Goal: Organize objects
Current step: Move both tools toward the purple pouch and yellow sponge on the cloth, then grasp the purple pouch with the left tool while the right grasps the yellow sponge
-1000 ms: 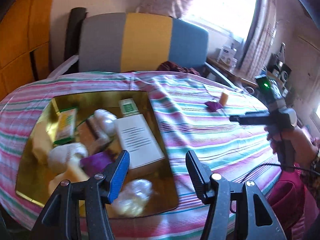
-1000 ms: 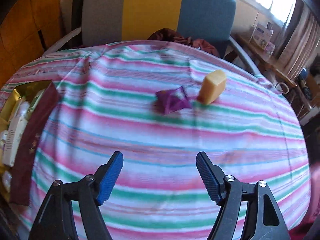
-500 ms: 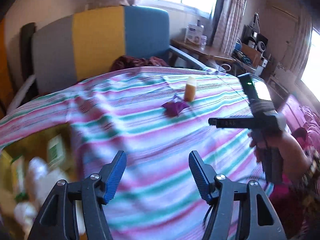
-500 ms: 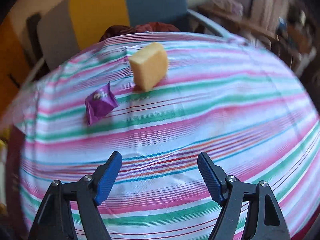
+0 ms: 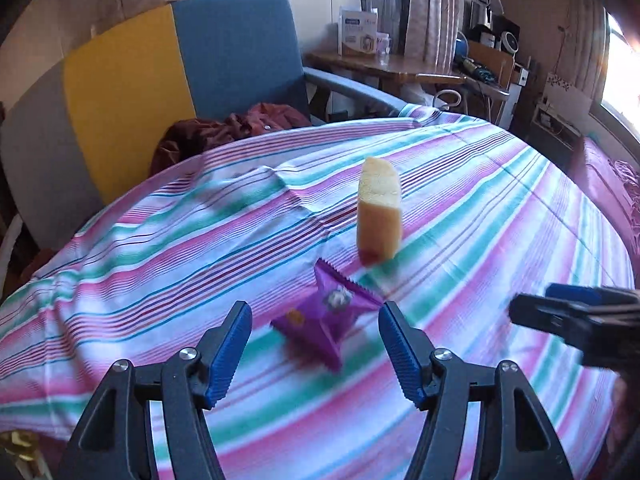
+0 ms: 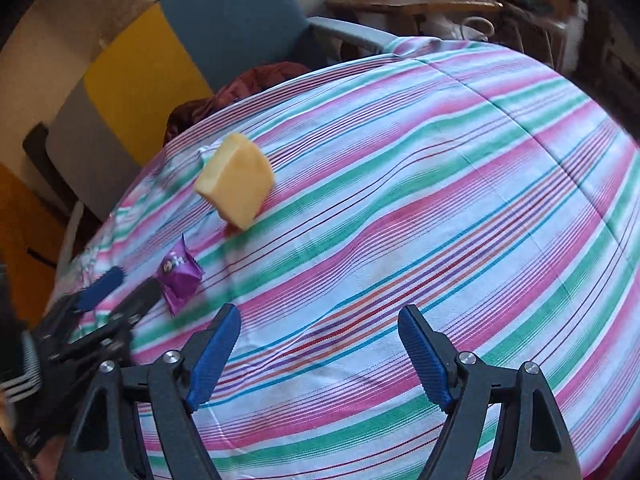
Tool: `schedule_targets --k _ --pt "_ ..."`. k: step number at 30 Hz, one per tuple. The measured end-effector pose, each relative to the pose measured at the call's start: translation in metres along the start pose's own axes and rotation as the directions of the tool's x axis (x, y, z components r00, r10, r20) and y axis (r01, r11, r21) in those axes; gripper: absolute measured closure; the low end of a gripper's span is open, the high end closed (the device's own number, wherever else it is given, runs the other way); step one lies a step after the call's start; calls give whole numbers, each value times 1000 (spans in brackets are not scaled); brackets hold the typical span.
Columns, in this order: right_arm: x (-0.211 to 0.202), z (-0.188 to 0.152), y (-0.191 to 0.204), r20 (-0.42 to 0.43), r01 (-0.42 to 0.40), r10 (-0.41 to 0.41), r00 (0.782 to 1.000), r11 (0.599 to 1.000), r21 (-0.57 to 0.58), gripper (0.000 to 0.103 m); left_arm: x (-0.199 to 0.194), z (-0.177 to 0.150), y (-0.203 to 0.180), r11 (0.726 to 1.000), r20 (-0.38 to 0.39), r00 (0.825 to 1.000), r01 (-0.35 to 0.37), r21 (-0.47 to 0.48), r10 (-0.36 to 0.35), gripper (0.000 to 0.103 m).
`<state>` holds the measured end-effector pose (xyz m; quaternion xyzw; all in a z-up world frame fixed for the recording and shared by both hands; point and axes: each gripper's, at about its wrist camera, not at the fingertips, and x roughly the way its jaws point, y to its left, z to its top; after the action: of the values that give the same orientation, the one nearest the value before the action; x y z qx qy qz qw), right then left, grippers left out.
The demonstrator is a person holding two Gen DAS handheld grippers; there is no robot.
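Two grippers, both open. Left gripper (image 5: 314, 342) frames a purple packet (image 5: 326, 316) on the striped counter (image 5: 500, 216). Right gripper (image 6: 320, 354) holds nothing; yellow sponge (image 6: 236, 192) beyond.

Packet (image 5: 326, 318) on tablecloth (image 5: 480, 216), sponge (image 5: 379, 216) just behind.

Both tongs (image 5: 315, 344): black frames, blue ribbed pads (image 5: 231, 350), silver screws.

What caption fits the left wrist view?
Open left gripper approaching a purple foil snack packet beside a yellow sponge block on striped tablecloth.
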<state>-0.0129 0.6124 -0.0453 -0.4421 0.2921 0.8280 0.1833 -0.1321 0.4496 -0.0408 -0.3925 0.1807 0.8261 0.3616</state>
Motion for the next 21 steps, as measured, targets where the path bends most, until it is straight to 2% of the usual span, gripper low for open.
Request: schedule_targets --k 5,7,12,14,15,16,21 --pt "0 2 -1 1 -13 13 1000 1000 19 20 28 4 -10 999 -2 1000 7 50 -7 36" --pt "0 3 0 -4 -13 13 1000 1000 16 20 34 3 -12 999 2 1000 7 37 -7 36" --pt "1 3 2 -12 -16 17 1000 1000 6 20 33 -6 -17 1000 69 998 -14 21 12 39" --pt "1 2 3 -11 -12 12 1000 1000 1 20 31 -5 -16 1000 87 996 -12 19 10 53" --pt "1 2 3 -11 -11 11 1000 1000 -1 20 29 -6 -14 1000 96 995 -12 13 11 56" --pt "1 1 1 -12 -8 7 1000 1000 -2 20 27 -6 -12 1000 106 994 -5 5 4 70" --pt "6 0 1 -24 -2 2 1000 1000 -2 20 21 -13 -6 1000 125 992 -3 -31 7 72"
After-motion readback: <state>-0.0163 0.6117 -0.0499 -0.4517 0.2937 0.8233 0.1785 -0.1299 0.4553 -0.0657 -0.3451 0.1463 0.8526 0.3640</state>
